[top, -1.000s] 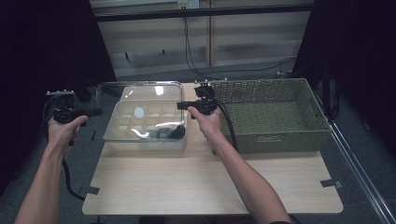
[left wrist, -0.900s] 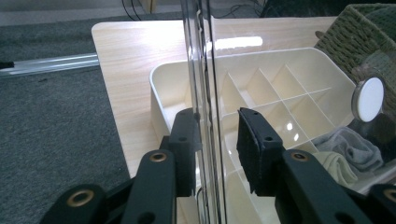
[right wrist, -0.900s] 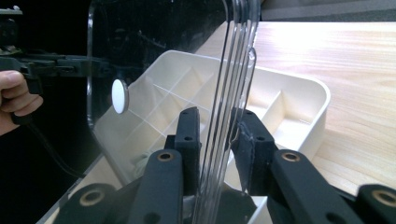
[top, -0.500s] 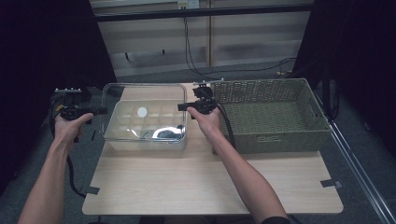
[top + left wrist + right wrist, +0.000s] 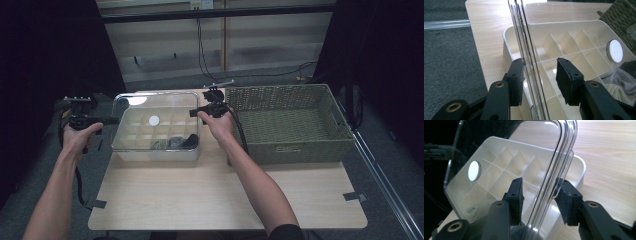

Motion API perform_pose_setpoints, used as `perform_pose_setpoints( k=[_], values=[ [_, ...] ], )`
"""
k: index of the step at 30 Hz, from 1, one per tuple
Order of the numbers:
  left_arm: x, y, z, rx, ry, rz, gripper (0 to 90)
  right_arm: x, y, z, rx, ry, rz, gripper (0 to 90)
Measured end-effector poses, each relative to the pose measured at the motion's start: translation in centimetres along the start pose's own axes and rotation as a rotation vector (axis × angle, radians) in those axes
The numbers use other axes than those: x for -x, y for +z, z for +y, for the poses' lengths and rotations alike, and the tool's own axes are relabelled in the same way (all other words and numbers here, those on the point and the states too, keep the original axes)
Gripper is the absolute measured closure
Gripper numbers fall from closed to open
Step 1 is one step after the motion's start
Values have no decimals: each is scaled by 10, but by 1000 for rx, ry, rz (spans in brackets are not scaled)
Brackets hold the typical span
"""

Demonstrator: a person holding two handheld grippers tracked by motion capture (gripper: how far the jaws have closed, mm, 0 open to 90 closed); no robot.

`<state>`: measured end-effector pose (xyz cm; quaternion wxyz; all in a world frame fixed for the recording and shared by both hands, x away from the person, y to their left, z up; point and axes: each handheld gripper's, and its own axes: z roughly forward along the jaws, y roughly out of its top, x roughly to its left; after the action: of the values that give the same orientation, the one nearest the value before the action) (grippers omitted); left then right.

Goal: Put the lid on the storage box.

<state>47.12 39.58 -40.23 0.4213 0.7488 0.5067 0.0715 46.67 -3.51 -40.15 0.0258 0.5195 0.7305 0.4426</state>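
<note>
High view puts my left gripper [image 5: 102,120] at the left edge of the clear plastic lid [image 5: 157,120] and my right gripper [image 5: 200,111] at its right edge, the lid lying over the cream divided box [image 5: 155,150] at the back left of the desk [image 5: 225,195]. Beside the box on the right stands a green woven basket [image 5: 295,150], just next to my right hand [image 5: 217,125].

Left gripper view shows my jaws apart, one on each side of the lid's [image 5: 524,40] rim, which runs up between them; the left pad lies against the rim or just beside it, the right pad stands off over the compartments. A round white disc [image 5: 615,51] sits on the lid, and grey cloth [image 5: 621,80] lies in a compartment of the box [image 5: 507,47] beneath.

Right gripper view shows my jaws apart too, straddling the lid's [image 5: 499,170] stacked-looking clear edge. The right pad appears to touch the rim's corner, the left pad stays clear of it. Whether the lid is lifted off the box [image 5: 579,170] I cannot tell.
</note>
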Motion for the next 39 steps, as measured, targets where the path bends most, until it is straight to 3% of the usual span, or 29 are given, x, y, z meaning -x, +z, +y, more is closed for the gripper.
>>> perform_pose_setpoints(
  k=[7, 15, 25, 39],
  values=[
    [-1, 6, -1, -9, 1, 8, 552, -1, 7, 3, -32, -23, -60, 544],
    [-1, 10, 1, -32, -7, 10, 528, -1, 10, 4, -37, -13, -79, 529],
    [-3, 19, 1, -57, 0, 6, 463, -4, 18, 5, -46, -11, -147, 473],
    [-5, 26, -1, -79, -16, -2, 424, -4, 30, 6, -60, 5, -187, 413]
  ],
)
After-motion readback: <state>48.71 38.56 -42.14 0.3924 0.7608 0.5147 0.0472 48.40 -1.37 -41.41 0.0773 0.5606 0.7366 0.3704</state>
